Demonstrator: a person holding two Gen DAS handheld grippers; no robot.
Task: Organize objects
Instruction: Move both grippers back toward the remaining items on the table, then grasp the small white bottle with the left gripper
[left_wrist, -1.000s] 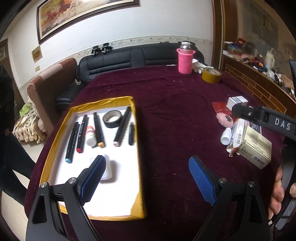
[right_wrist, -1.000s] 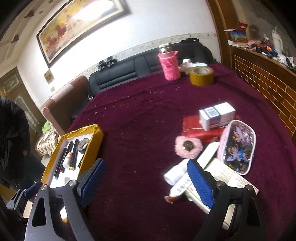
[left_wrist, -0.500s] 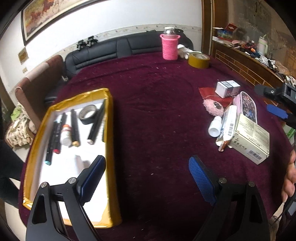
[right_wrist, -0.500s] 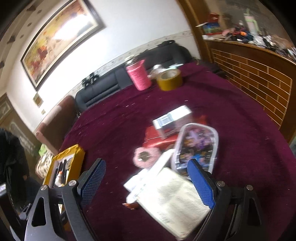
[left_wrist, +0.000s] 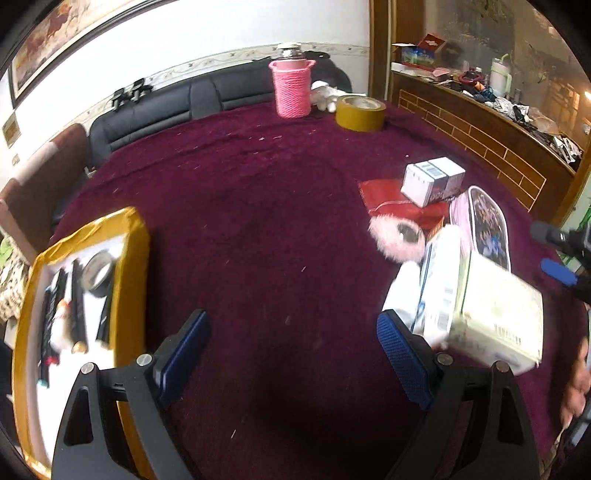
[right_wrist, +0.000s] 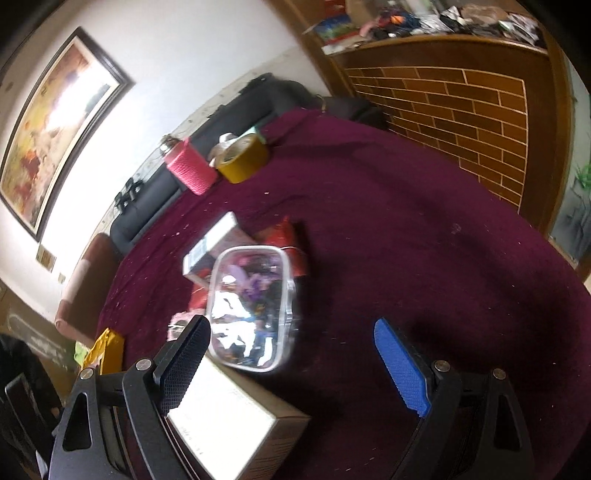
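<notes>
A gold-rimmed tray (left_wrist: 135, 258) at the left holds markers (left_wrist: 75, 306), a small bottle and a black tape roll (left_wrist: 96, 273). At the right lies a pile: a cream box (left_wrist: 498, 317), a white carton (left_wrist: 437, 295), a pink furry item (left_wrist: 397, 236), a red pouch (left_wrist: 384, 195), a small white box (left_wrist: 430, 179) and a clear pencil case (left_wrist: 484, 225). My left gripper (left_wrist: 291, 354) is open and empty above the bare cloth. My right gripper (right_wrist: 291, 362) is open and empty, close over the pencil case (right_wrist: 255, 306) and the cream box (right_wrist: 229, 417).
A pink wrapped bottle (left_wrist: 291, 88) and a yellow tape roll (left_wrist: 360, 107) stand at the table's far edge. A black sofa (left_wrist: 177, 103) is behind the table. A brick-patterned wooden counter (left_wrist: 476, 136) with clutter runs along the right.
Both grippers have swung to the right. The left view has shifted from the tray toward the pile. The right gripper has come closer over the pencil case and tilted.
</notes>
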